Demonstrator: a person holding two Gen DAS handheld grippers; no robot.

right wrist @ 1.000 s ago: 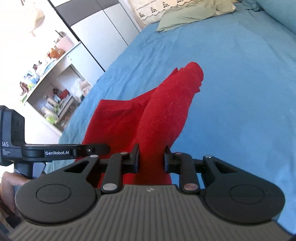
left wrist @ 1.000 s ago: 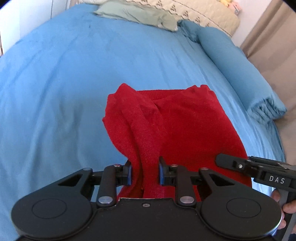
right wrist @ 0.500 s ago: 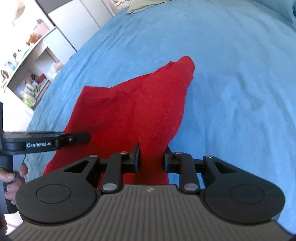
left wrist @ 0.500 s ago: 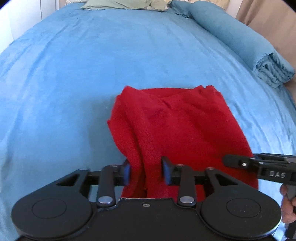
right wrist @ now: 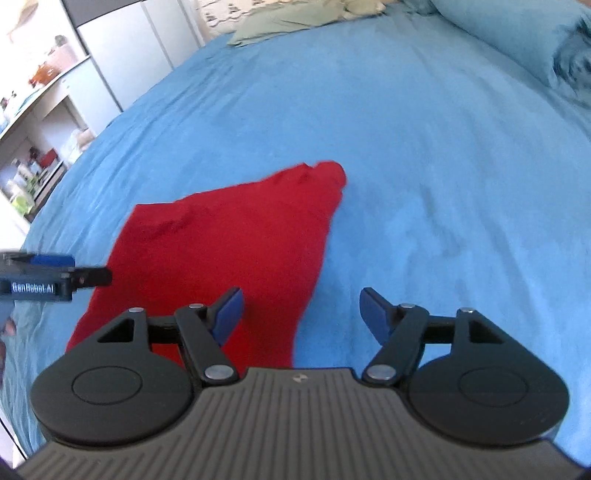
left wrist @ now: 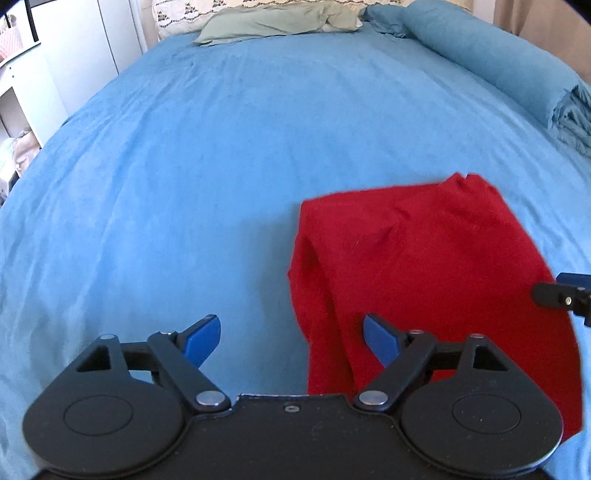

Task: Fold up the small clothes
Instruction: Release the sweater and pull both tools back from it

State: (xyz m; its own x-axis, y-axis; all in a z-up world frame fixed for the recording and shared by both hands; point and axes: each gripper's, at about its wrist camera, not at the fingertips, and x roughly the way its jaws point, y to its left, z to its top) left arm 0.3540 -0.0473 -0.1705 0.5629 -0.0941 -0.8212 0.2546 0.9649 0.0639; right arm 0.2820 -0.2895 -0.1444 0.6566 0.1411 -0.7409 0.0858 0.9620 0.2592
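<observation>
Surface: blue bed (left wrist: 221, 155)
Garment: red knit top (left wrist: 424, 266) — lumpy fold
Left gripper (left wrist: 291, 339): jaws opening, gripping nothing
Right gripper (right wrist: 301, 312): jaws opening, empty
Risk: the loose fold may slump — unpinned

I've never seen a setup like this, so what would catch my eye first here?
A bright red garment lying on a wide blue bed stands out most. Close to the camera, the left gripper and the right gripper hang over its near edge with jaws opening, pressing on nothing. At the bed's far end lies a green cloth.
</observation>
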